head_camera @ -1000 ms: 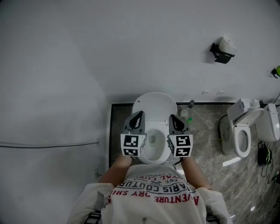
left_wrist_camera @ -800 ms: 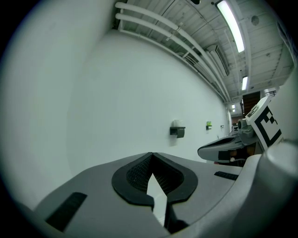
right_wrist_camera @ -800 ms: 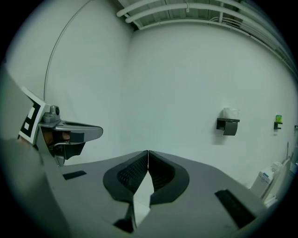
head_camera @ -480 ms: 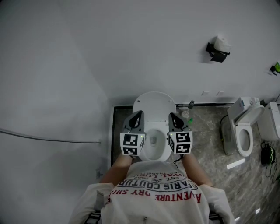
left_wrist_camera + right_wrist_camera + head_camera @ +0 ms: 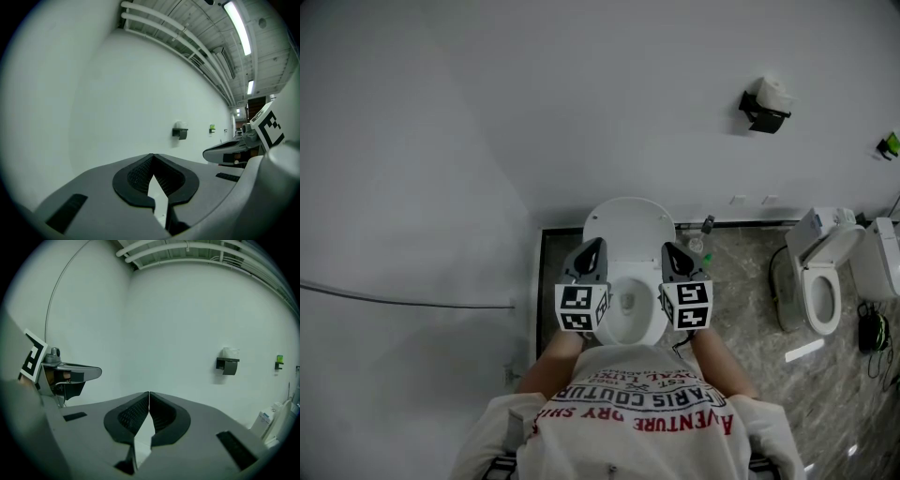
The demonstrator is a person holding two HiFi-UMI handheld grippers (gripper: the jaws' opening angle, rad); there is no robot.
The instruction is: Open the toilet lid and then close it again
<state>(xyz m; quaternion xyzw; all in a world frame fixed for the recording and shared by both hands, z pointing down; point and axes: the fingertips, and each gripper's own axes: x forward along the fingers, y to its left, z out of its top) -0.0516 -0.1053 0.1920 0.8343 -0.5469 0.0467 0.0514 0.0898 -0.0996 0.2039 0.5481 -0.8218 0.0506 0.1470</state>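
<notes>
The left gripper and the right gripper hang side by side, roughly level, each clenched tip to tip on nothing; neither touches anything, so they seem parked between steps. The toilet lid stands raised just ahead of them and between them, leaning toward the wall; the bowl lies open below the gap between them; closing the lid looks like the part left to do.

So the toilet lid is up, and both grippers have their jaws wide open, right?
Not quite. The toilet lid is up, but the left gripper and the right gripper have their jaws shut together, with nothing between them. The left gripper view and the right gripper view show it.
</notes>
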